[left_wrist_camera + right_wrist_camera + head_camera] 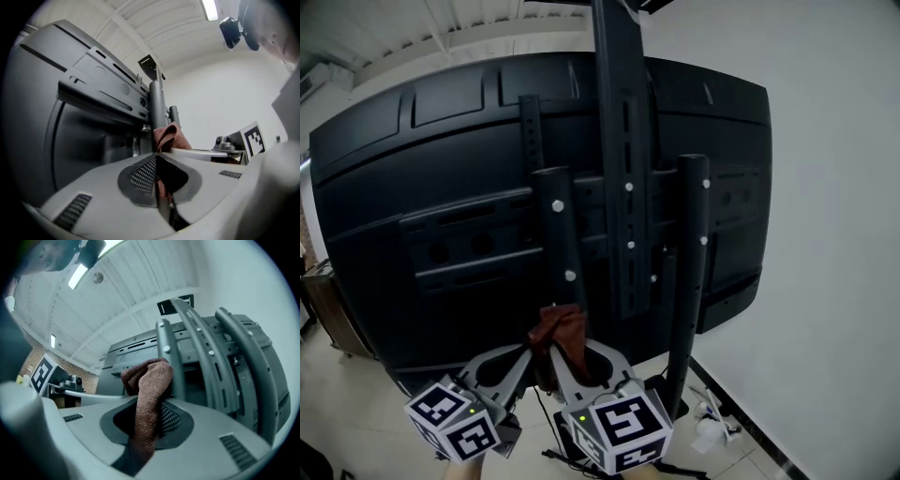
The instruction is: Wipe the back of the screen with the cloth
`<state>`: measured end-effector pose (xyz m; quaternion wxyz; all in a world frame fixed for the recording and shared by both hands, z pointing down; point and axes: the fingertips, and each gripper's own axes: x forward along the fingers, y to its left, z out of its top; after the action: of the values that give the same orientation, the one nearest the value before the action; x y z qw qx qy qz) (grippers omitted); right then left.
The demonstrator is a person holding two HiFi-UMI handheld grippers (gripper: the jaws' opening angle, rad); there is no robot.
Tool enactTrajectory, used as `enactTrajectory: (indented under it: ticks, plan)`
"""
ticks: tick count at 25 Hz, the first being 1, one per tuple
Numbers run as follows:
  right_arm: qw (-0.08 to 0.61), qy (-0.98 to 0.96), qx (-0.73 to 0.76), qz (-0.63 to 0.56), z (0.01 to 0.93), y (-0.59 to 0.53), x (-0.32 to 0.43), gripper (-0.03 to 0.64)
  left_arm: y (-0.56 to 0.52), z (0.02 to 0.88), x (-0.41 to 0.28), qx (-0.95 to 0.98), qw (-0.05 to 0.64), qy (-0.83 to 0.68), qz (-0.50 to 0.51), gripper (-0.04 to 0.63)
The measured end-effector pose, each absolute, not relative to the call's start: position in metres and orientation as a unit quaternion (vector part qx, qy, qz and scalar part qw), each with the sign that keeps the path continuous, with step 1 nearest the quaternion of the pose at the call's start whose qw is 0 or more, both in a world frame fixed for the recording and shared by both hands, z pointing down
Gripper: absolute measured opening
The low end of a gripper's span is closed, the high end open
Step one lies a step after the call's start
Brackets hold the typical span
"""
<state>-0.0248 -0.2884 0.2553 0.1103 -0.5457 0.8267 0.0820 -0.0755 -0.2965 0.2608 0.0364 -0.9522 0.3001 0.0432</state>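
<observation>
Pinching the brown cloth (563, 330) from both sides, left tongs (155, 157) and right tongs (146, 405) each clamping shut on it, and holding it bunched up at the near, lower end of the left upright bar (561, 239) on the screen (441, 187) back.

The pale tiled floor (337, 398) bears the black stand (682, 361), a cable (551, 456) and white clutter (710, 433)
</observation>
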Motion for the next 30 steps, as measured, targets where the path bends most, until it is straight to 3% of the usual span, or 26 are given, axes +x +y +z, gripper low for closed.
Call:
enactTrajectory:
  ticks: [10, 15, 22, 30]
  plan:
    - [0.098, 0.838, -0.526, 0.104, 0.22, -0.203, 0.133, 0.063, -0.219, 0.231, 0.101, -0.958, 0.052, 0.281, 0.036, 0.011]
    - [0.099, 0.838, -0.522, 0.126, 0.162, -0.178, 0.191, 0.061, -0.198, 0.175, 0.171, -0.964, 0.072, 0.254, 0.037, 0.009]
    - [0.086, 0.838, -0.514, 0.161, 0.065, -0.193, 0.234, 0.061, -0.213, 0.08, 0.224, -0.966, 0.106, 0.233, 0.033, 0.009]
    - [0.08, 0.852, -0.486, 0.176, -0.034, -0.28, 0.247, 0.061, -0.293, -0.023, 0.232, -0.936, 0.168, 0.308, 0.021, 0.009]
